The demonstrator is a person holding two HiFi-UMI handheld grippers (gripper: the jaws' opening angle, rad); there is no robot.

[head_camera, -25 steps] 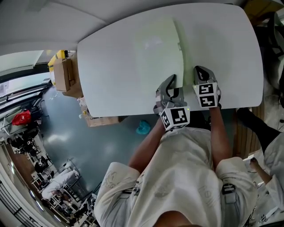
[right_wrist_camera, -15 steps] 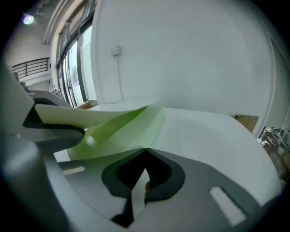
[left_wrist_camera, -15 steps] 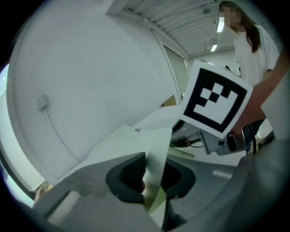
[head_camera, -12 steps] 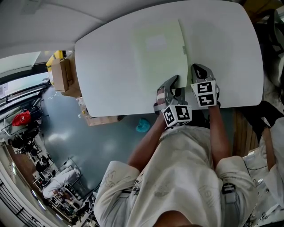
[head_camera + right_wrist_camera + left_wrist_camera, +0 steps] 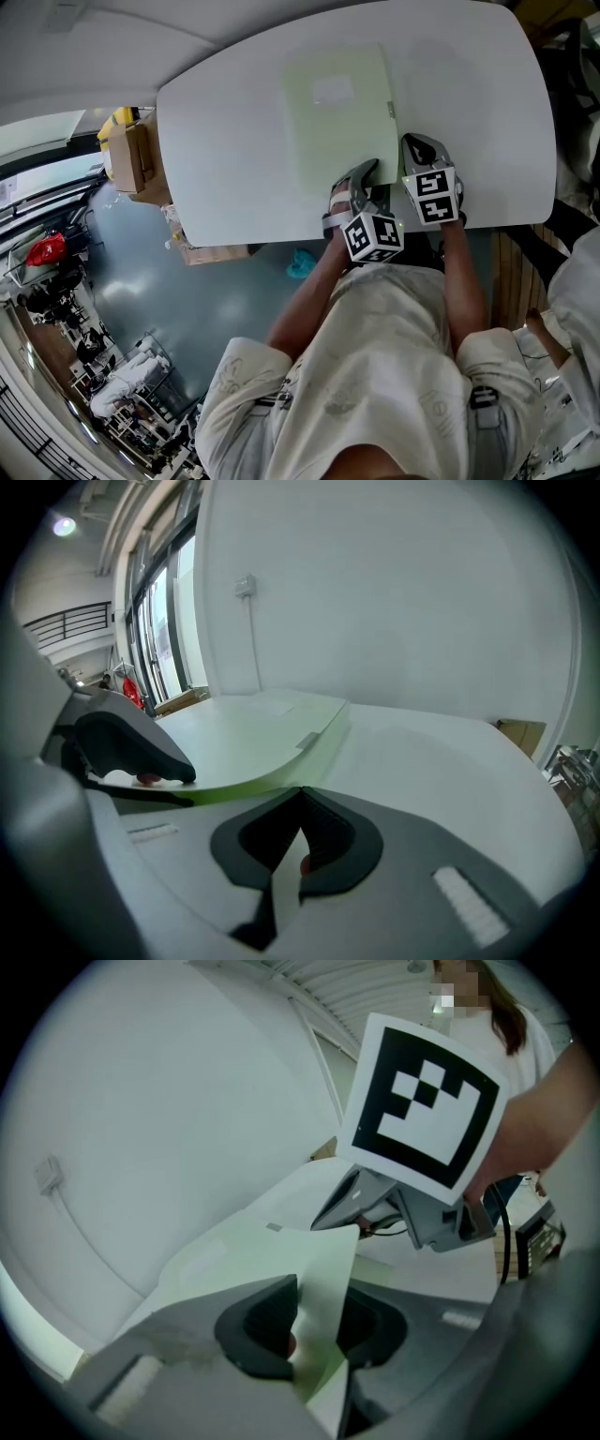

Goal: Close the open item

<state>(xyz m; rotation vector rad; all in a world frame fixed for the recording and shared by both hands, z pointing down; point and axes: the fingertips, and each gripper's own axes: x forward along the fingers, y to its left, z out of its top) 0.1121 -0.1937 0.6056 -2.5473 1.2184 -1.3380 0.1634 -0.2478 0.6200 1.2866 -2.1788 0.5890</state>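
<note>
Left hand-held gripper (image 5: 314, 1326) first: its jaws are opening, with the near right corner of the thin, bendy pale green folder (image 5: 337, 112) loose between the pads. That corner curls up a little where it passes through. My right hand-held gripper (image 5: 300, 832) has its jaws closed tip to tip. I can't make out anything in them. It sits on the bench just right of the folder's near corner, beside the left one.

The folder lies closed on the smooth white rounded bench (image 5: 225, 122). Its near edge is close to the bench's near rim, and both grippers are parked right at that rim. Bare bench runs wide to the left of the folder, and there's a good stretch to the right and some beyond the far edge too. Past the left rim sits a brown cardboard box (image 5: 131, 155) on the glossy blue-grey floor (image 5: 187, 291).

Compared with a second ago, the cover was bowed up then; now it's flat, edges straight and corners square.

Texture-wise the folder is matte, with a paler rectangular label (image 5: 333, 90) near the far end and a small tab (image 5: 391, 110) on its right edge. The gripper pads are dark and ribbed, in grey shells.
</note>
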